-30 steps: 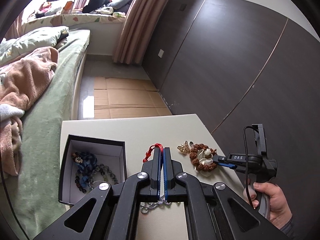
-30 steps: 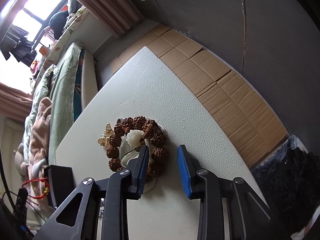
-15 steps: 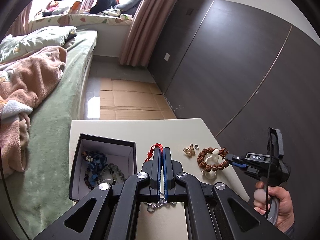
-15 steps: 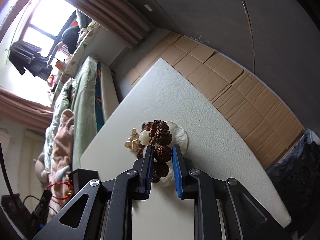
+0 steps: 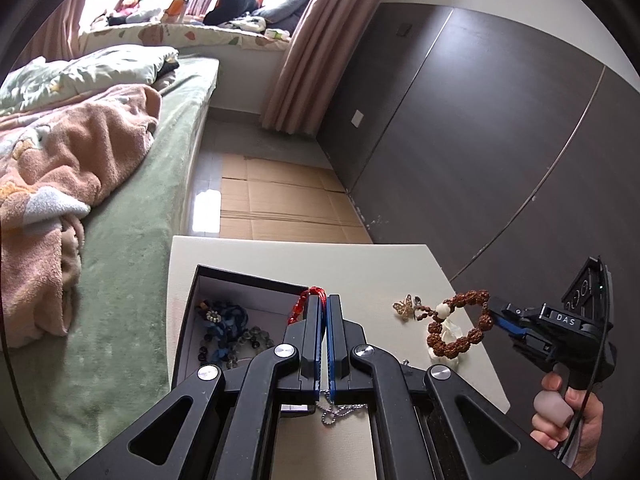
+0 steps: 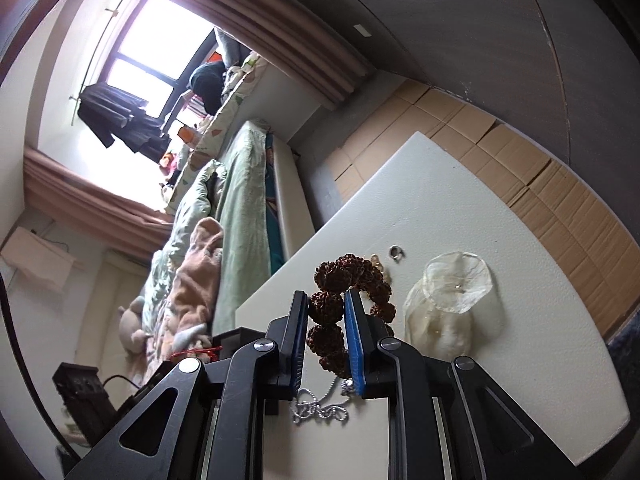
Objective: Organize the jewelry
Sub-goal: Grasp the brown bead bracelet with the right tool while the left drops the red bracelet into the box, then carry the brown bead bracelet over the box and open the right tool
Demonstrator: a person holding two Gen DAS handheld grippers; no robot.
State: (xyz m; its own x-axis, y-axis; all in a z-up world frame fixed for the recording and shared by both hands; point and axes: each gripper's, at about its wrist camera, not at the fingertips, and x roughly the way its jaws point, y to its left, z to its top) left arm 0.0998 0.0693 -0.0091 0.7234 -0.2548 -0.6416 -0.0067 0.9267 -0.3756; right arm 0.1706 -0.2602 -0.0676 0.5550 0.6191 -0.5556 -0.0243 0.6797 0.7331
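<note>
My left gripper (image 5: 323, 300) is shut on a red cord bracelet (image 5: 308, 300) and holds it above the right wall of the black jewelry box (image 5: 192, 320), which holds blue and grey bead bracelets (image 5: 224, 320). My right gripper (image 6: 326, 308) is shut on a brown seed-bead bracelet (image 6: 340, 276) and holds it lifted above the white table (image 6: 460, 208); it also shows in the left wrist view (image 5: 456, 320). A clear pouch (image 6: 452, 292) lies on the table beside it.
A gold butterfly charm (image 5: 404, 306) and a small ring (image 6: 396, 252) lie on the table. A silver ball chain (image 5: 336, 412) lies near the front edge. The bed (image 5: 132, 240) runs along the left, and cardboard (image 5: 280, 200) covers the floor beyond the table.
My right gripper closed on the brown bead bracelet and lifted it off the clear pouch. My left gripper rose and shifted toward the box with the red cord.
</note>
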